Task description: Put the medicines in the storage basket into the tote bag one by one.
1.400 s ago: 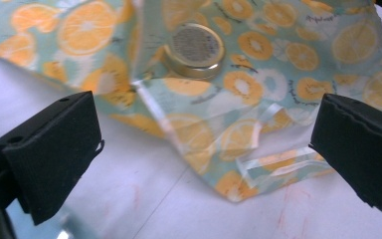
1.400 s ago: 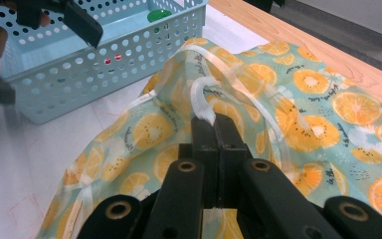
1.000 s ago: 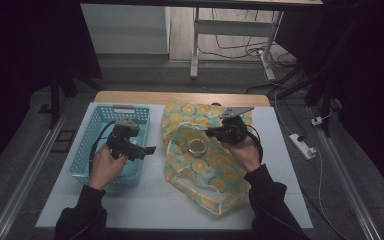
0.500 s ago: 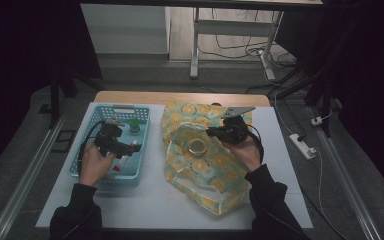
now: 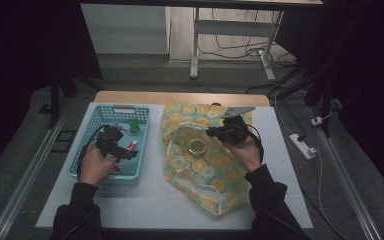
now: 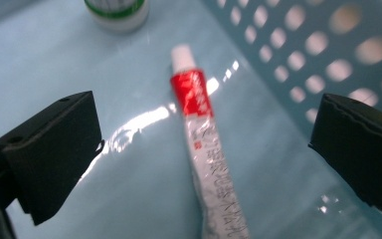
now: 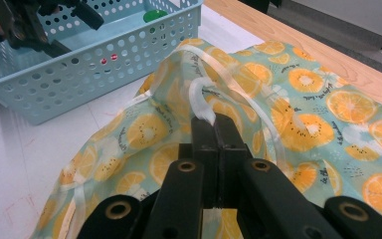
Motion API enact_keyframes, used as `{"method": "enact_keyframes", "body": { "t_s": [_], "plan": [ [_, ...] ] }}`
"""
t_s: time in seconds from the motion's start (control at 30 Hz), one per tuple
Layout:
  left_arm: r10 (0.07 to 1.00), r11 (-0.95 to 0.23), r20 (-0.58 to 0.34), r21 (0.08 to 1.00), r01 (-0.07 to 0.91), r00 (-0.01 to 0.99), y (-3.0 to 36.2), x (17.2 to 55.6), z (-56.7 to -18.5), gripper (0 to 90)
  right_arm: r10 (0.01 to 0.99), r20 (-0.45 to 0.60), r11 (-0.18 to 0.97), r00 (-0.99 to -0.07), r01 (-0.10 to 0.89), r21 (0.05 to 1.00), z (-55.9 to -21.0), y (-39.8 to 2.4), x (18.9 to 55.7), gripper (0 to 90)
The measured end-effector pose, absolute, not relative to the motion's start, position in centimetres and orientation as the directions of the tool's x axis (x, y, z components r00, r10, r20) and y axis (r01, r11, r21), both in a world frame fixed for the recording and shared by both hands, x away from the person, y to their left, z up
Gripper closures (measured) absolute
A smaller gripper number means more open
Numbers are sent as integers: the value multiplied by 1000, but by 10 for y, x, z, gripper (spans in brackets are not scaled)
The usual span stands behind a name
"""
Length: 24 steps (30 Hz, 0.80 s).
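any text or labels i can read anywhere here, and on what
None can be read.
Tube in the basket: red and dark print along its silver body, too blurred to read.
Green-capped bottle: label band cut off and blurred.
Orange-print bag: tiny marks, illegible.

Red-and-white squeeze tube (image 6: 201,149): flat on floor of light-blue perforated plastic basket (image 5: 93,131), white cap toward green-capped bottle (image 5: 134,126). Translucent orange-slice-print drawstring bag (image 5: 205,165): on white table, mouth lifted by its white handle strap (image 7: 202,99).
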<state>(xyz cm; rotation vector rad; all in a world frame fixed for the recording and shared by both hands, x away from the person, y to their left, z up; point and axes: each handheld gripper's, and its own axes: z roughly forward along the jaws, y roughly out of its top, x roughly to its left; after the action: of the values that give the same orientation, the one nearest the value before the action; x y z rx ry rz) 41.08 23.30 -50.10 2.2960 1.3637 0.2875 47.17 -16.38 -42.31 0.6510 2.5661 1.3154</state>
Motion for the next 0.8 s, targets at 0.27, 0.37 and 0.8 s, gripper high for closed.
{"method": "enact_keyframes", "body": {
  "t_s": [0.27,0.37,0.8],
  "plan": [
    [882,-429,-27,367,825,470,228,417,-512,6,461,37,512,-887,300,805,-424,-163,471,900],
    [882,-435,-23,346,832,471,227,417,-514,38,460,36,513,-887,299,805,-424,-163,471,900],
    [871,-440,-64,339,832,487,226,417,-515,412,463,38,513,-886,303,803,-425,-164,471,900]
  ]
}}
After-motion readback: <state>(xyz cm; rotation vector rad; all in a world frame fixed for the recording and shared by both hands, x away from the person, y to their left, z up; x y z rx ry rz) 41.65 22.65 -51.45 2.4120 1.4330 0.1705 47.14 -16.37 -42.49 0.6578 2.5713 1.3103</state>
